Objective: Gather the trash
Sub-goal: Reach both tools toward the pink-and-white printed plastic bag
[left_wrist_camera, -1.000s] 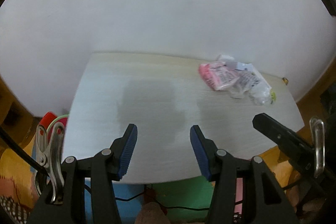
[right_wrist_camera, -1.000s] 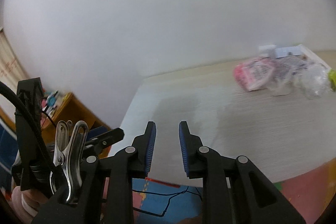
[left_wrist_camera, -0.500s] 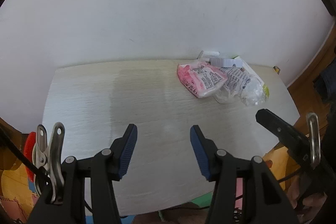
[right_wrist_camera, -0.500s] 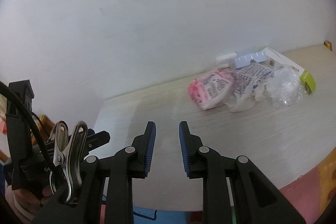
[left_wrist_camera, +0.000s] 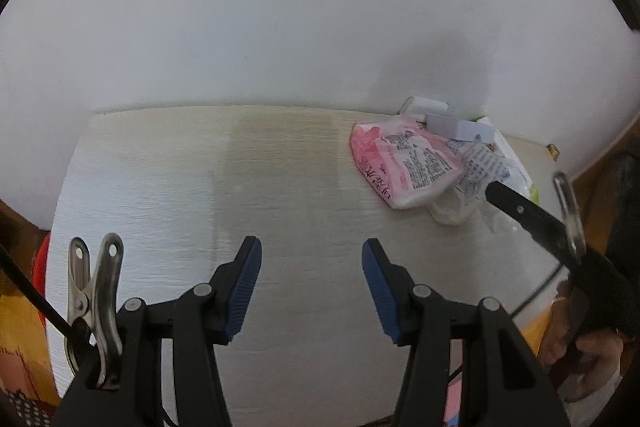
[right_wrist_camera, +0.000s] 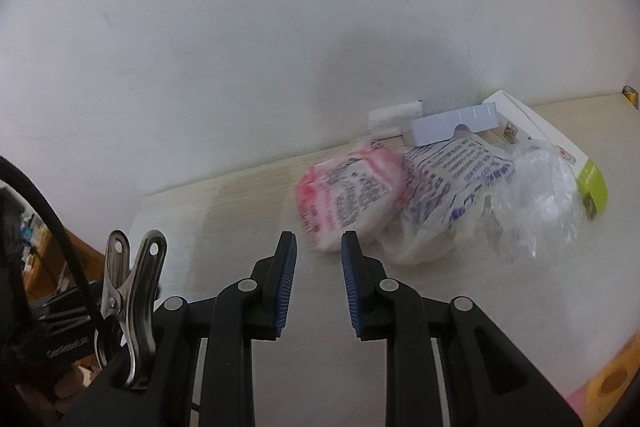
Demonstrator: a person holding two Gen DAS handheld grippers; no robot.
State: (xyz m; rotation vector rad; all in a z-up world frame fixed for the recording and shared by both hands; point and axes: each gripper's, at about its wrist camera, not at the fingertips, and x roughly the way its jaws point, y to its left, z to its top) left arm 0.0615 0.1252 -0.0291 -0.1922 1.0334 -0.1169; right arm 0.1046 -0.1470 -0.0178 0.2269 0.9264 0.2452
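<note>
A heap of trash lies at the back right of a pale wooden table point(left_wrist_camera: 200, 187): a pink printed packet point(left_wrist_camera: 400, 163) point(right_wrist_camera: 344, 195), a white bag with blue print point(right_wrist_camera: 452, 187), crumpled clear plastic point(right_wrist_camera: 540, 195), a white and green box point(right_wrist_camera: 560, 147) and a small grey carton point(right_wrist_camera: 456, 125). My left gripper point(left_wrist_camera: 312, 271) is open over bare tabletop, well left of the heap, nothing between its fingers. My right gripper point(right_wrist_camera: 318, 259) is narrowly open just short of the pink packet, empty. The right gripper's body point(left_wrist_camera: 540, 223) shows at the right in the left wrist view.
A white wall point(right_wrist_camera: 280, 27) rises directly behind the table. A red object point(left_wrist_camera: 40, 263) and orange clutter sit beyond the table's left edge. Brown shelving point(right_wrist_camera: 44, 259) stands off the left side. A person's hand point(left_wrist_camera: 584, 359) holds the right gripper.
Both grippers have come forward over the table and lower. The trash heap looms larger, and the right gripper now sits close before the pink packet. Neither gripper's opening changed.
</note>
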